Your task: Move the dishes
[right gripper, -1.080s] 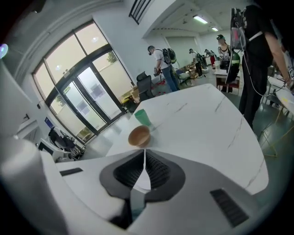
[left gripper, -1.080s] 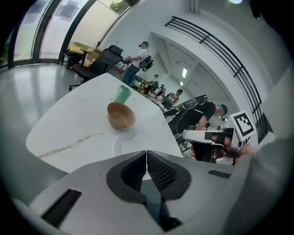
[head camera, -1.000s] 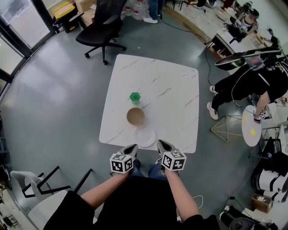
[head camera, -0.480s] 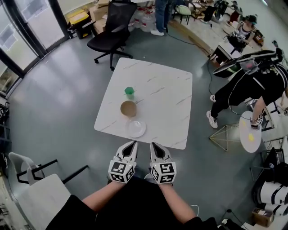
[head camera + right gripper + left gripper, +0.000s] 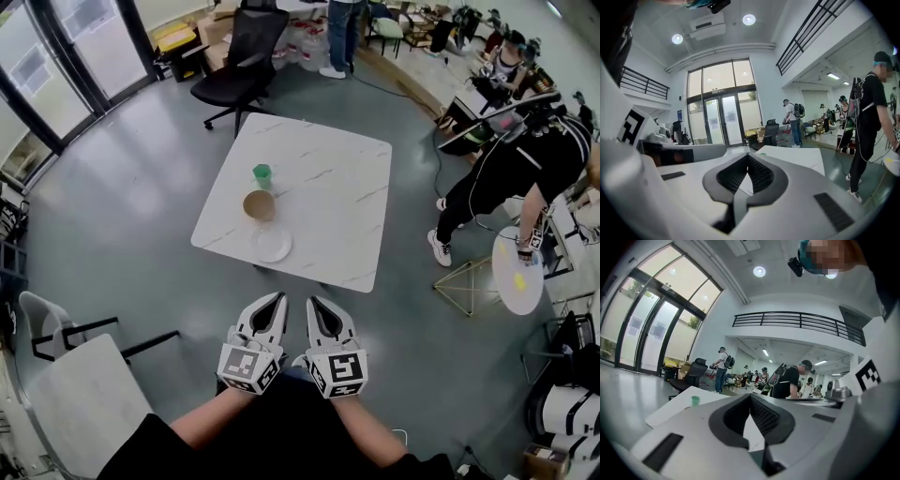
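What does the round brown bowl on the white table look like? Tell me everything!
The round brown bowl is tan inside and looks empty. It stands upright on the white marble-look table, toward its left side in the head view, between a small green cup beyond it and a round white plate nearer the person. Whether it touches them is too small to tell. Nothing holds it.

Probably robotics lab hall: glass doors (image 5: 719, 123), mezzanine railing (image 5: 797, 319), people (image 5: 792, 118) wearing backpack rigs.
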`<control>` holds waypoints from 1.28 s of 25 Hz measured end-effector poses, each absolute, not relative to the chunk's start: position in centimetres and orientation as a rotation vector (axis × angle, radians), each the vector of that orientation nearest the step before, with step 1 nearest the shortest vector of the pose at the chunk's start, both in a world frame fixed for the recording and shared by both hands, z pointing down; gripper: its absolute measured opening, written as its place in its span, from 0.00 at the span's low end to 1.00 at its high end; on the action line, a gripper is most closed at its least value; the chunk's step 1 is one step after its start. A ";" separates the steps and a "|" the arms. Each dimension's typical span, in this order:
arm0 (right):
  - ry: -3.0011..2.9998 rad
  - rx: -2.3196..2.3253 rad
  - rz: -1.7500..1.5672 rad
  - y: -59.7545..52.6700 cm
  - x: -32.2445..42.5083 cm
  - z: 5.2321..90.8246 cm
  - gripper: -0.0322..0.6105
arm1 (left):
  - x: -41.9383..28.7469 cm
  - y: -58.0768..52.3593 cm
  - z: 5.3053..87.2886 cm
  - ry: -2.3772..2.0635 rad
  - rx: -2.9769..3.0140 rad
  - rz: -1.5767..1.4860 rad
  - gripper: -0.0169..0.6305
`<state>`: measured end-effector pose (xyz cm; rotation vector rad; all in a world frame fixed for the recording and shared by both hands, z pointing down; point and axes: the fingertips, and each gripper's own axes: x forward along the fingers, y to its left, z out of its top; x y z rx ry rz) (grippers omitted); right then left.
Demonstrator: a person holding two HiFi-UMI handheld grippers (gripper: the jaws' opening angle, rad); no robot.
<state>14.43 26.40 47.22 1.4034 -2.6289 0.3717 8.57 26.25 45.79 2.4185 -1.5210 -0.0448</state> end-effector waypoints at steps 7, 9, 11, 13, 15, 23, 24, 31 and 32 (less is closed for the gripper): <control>-2.653 1.429 0.279 29.5 14.0 44.2 0.08 | 7.3 29.7 43.5 -1.595 2.492 -0.043 0.05; -2.647 1.429 0.234 30.2 13.0 43.8 0.08 | 6.7 30.4 43.2 -1.584 2.496 -0.061 0.05; -2.630 1.437 0.213 31.1 11.8 43.8 0.08 | 5.6 31.2 43.0 -1.591 2.484 -0.072 0.05; -2.620 1.445 0.201 31.9 10.6 43.5 0.08 | 4.4 31.7 42.6 -1.603 2.481 -0.078 0.05; -2.620 1.456 0.180 32.4 9.6 43.0 0.08 | 3.5 32.1 42.0 -1.604 2.494 -0.083 0.05; -2.627 1.446 0.117 34.4 5.3 42.5 0.08 | -0.2 33.9 41.5 -1.602 2.493 -0.108 0.05; -2.623 1.444 0.110 34.6 4.9 42.5 0.08 | -0.5 34.1 41.6 -1.598 2.490 -0.111 0.05; -2.622 1.428 0.089 35.7 2.1 42.5 0.08 | -2.8 35.1 41.4 -1.584 2.496 -0.146 0.05; -2.620 1.427 0.090 35.9 1.7 42.6 0.08 | -3.1 35.2 41.6 -1.582 2.497 -0.146 0.05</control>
